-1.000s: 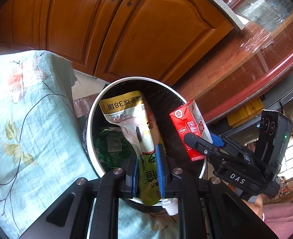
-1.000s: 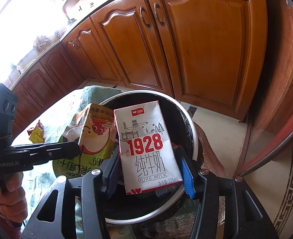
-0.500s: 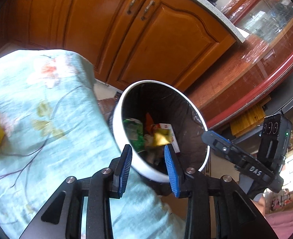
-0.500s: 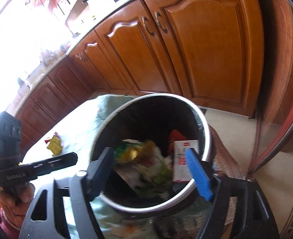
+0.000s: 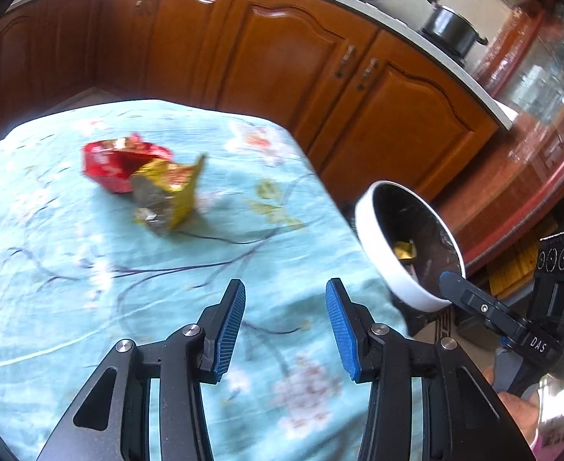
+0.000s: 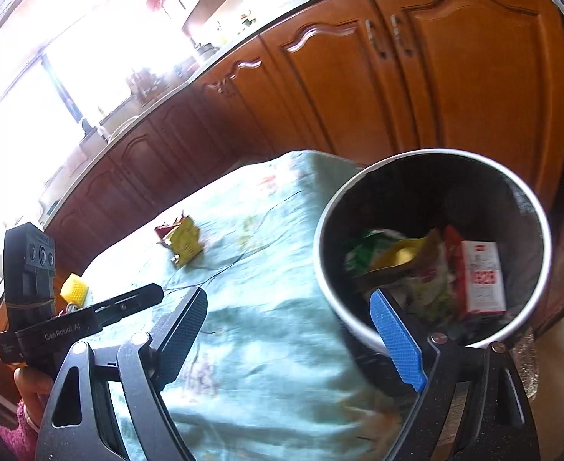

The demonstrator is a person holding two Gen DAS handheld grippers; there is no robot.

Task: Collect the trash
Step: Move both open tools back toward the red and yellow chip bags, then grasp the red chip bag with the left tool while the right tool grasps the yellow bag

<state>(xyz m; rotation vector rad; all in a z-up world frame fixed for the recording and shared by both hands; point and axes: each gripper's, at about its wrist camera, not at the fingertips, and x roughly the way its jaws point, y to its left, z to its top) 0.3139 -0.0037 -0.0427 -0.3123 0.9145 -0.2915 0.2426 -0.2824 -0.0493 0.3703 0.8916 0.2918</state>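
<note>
Two wrappers (image 5: pixel 147 180) lie well beyond the left gripper's (image 5: pixel 283 330) spread fingers.

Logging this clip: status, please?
Left gripper open, empty. Right gripper open, empty. Red and yellow wrappers on tablecloth; bin holds trash. Nothing blocking.

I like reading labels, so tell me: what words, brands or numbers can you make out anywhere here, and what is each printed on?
"DAS": on the right hand-held gripper, seen from the left camera.
"GenRobot.AI": on the left hand-held gripper, seen from the right camera.
"1928", blurred: on the milk carton inside the trash bin.
Wrappers on the tablecloth: print too blurred to read.
</note>
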